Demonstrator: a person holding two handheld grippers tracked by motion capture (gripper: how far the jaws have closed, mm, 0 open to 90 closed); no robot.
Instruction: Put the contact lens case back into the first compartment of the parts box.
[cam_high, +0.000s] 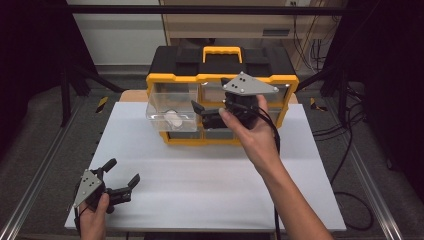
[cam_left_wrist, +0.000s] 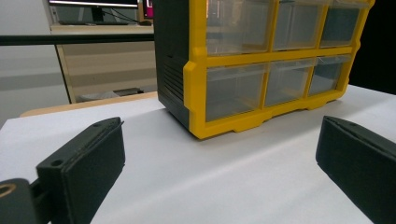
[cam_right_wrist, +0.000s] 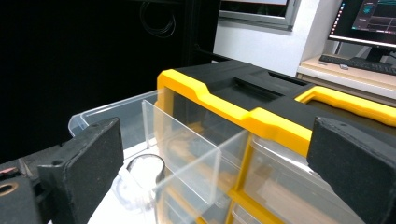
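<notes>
A yellow and black drawer organizer (cam_high: 220, 65) stands at the back of the white table (cam_high: 210, 185). Its top left clear drawer (cam_high: 159, 106) is pulled out and holds a small white round object (cam_high: 173, 118). My right gripper (cam_high: 204, 114) hovers open just in front of the organizer, beside the pulled-out drawer. In the right gripper view the jaws of that gripper (cam_right_wrist: 215, 144) stand wide apart over the drawer (cam_right_wrist: 107, 114) and the white object (cam_right_wrist: 144, 169). My left gripper (cam_high: 122, 172) rests open near the table's front left, holding nothing. In the left gripper view that gripper (cam_left_wrist: 219, 154) faces the organizer (cam_left_wrist: 224, 70).
The organizer has a yellow carry handle (cam_high: 222, 50) on top and several shut clear drawers (cam_left_wrist: 236, 88). A clear divider (cam_right_wrist: 182, 135) splits the pulled-out drawer. Black frame posts and cables (cam_high: 350, 125) flank the table. Bare white tabletop lies between the two grippers.
</notes>
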